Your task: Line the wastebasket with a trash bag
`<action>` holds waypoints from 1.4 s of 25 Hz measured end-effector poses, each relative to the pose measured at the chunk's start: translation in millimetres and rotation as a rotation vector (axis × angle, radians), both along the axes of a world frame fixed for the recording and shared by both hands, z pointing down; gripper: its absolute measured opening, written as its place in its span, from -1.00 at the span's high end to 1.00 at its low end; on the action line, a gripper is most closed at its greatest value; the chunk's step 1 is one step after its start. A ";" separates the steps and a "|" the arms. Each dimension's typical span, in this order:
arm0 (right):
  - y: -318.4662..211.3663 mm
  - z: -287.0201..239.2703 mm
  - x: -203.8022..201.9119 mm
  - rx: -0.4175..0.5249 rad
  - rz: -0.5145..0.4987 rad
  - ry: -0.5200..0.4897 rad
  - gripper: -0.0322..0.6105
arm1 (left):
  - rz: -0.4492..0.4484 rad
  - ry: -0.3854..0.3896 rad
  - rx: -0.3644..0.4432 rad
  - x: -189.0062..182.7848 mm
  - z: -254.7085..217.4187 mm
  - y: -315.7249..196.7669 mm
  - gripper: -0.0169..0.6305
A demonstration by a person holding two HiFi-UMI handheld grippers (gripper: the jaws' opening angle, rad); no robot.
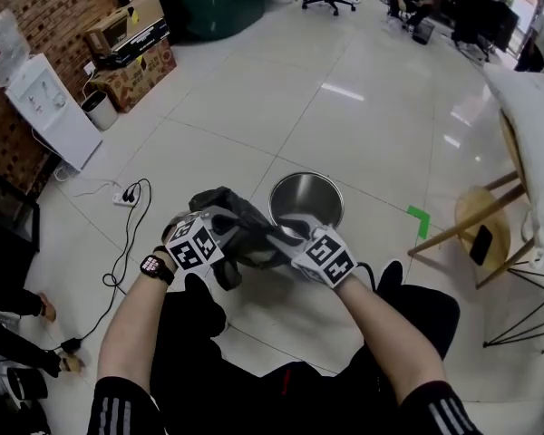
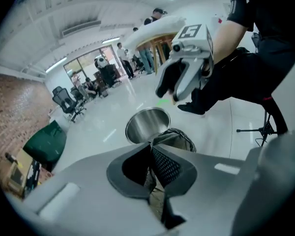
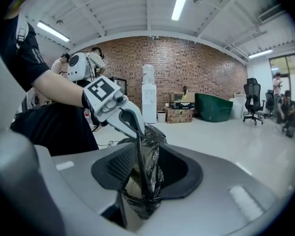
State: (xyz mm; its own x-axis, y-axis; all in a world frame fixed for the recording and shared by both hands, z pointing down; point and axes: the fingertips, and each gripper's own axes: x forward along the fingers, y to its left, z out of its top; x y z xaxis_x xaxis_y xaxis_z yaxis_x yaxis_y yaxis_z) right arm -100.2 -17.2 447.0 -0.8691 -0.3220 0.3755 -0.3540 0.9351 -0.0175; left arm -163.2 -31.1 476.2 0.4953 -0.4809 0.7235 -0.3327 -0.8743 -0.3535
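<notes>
Head view: the trash bag (image 1: pixel 238 227) hangs bunched on the near side of the steel wastebasket (image 1: pixel 276 208) on the floor, left gripper (image 2: pixel 150 151) jaws pinching its edge, right gripper (image 3: pixel 146 161) jaws spread around it, likely to tease its mouth open.

sleeves (image 1: pixel 118 408): black, white stripes | watch (image 1: pixel 153 266): black | left tongs (image 2: pixel 150 156), right tongs (image 3: pixel 146 157): white-grey, black-and-white square markings

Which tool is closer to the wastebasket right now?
Right. The right tool hangs by the near rim of the wastebasket; the left tool is farther out, off its left side, shut on the trash bag.
</notes>
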 end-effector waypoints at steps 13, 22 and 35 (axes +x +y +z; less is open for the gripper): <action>-14.7 -59.8 37.1 0.140 0.056 -0.003 0.37 | 0.197 0.201 0.126 118.1 -128.0 -20.8 0.94; -60.5 -35.7 92.9 0.071 0.212 0.027 0.88 | 0.194 0.321 0.060 171.5 -107.1 -56.1 0.94; -129.9 48.3 141.2 -0.055 0.377 0.210 0.88 | 0.073 0.255 0.021 114.2 -52.8 -74.5 0.43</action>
